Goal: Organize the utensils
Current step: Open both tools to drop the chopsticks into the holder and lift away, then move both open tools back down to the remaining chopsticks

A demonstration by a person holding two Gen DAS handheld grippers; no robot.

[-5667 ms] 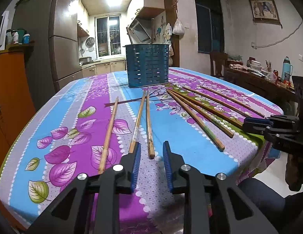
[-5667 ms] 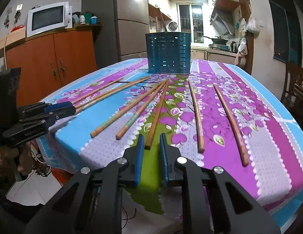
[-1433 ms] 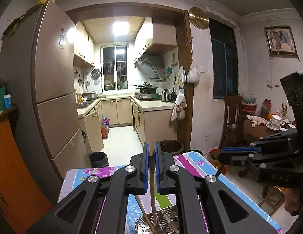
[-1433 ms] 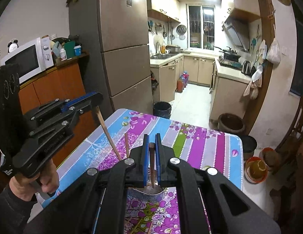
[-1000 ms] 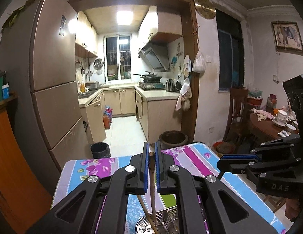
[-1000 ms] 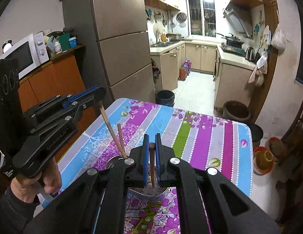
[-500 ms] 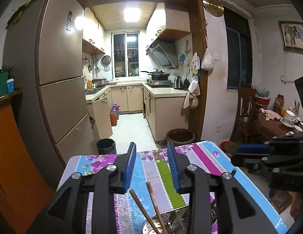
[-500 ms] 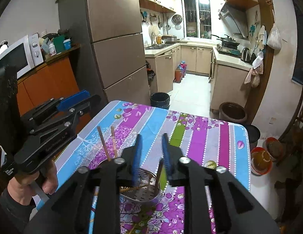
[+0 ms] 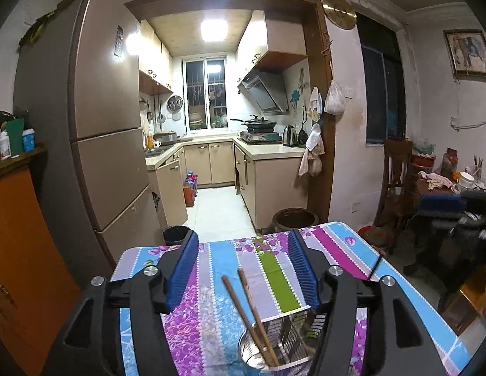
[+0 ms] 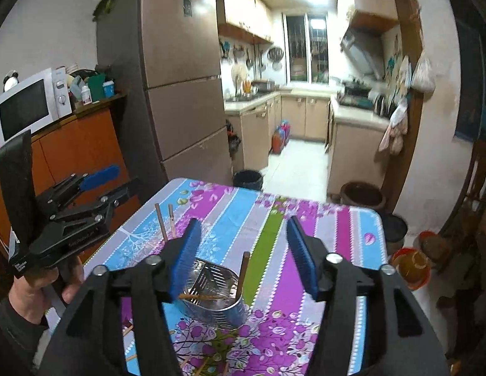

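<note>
— Left gripper (image 9: 243, 269)?
— Jaws apart, just been opening, gripping nothing. Two chopsticks (image 9: 250, 310) seen in the gap, free of both blue pads (image 9: 183, 266), leaning in the metal holder (image 9: 258, 355) below.

— And the right gripper (image 10: 241, 250)?
— Also apart, also just been opening, pads touching nothing. Hanging above the same holder (image 10: 211, 300). One chopstick (image 10: 243, 274) standing upright against the holder's right rim, another lying across its mouth.

— Anything else in the holder?
— From the right wrist view, two more chopstick ends (image 10: 166, 221) rising from the holder's left side. Whether the holder has separate compartments: cannot tell, only a slotted plate inside.

— Around the holder?
— Sits on the counter (image 10: 346, 228), under a striped floral cloth. A few loose chopsticks (image 10: 188, 360) on the cloth on the near side of the holder, mostly hidden by the right gripper's body.

— The left gripper (image 10: 86, 194), from the other camera?
— Left of the holder, held in a hand (image 10: 33, 288) with a dark sleeve.

— Further out?
— Beyond the holder, past the counter's far edge, a brown fridge (image 9: 95, 131) and a lit kitchen.
</note>
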